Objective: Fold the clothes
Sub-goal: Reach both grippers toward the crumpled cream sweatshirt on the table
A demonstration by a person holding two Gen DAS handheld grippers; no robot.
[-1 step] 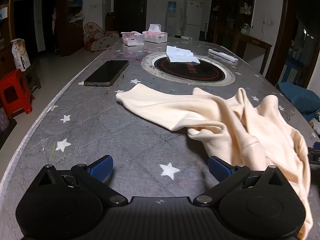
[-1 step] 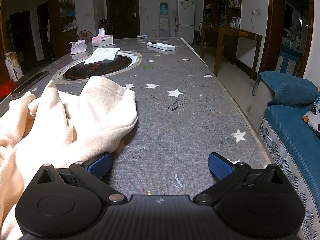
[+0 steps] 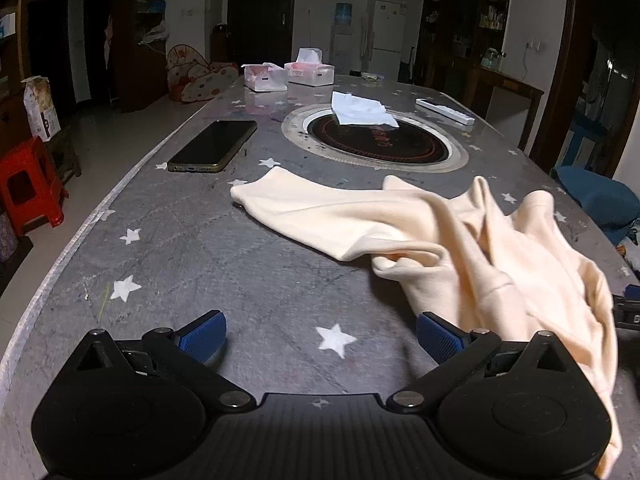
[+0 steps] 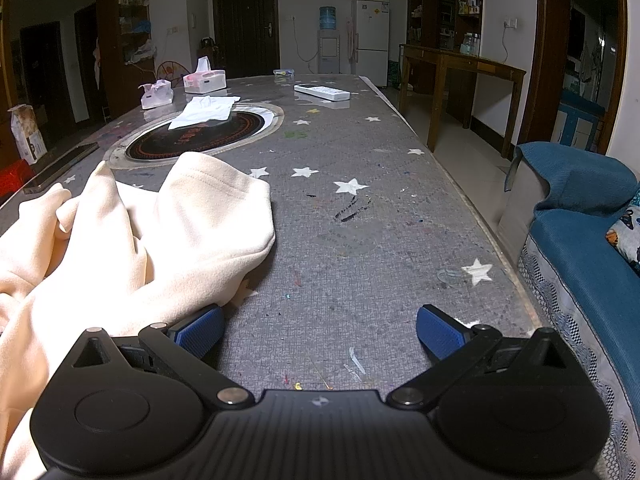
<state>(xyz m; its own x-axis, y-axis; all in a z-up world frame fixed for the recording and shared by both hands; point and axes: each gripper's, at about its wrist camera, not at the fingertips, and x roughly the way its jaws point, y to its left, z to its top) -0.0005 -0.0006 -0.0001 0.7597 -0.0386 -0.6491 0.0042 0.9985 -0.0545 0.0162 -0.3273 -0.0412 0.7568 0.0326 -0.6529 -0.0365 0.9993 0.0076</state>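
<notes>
My left gripper (image 3: 320, 338) hangs released over the grey star-patterned table (image 3: 192, 256), jaws spread with nothing between. My right gripper (image 4: 320, 334) is likewise wide apart. The cream sweatshirt (image 3: 460, 248) lies crumpled between them, one sleeve stretched far-left toward the phone (image 3: 214, 146).

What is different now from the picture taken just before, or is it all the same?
Nothing visibly changed. The cream garment lies crumpled on the table as before, and the left gripper and right gripper both have jaws wide apart, holding nothing.
</notes>
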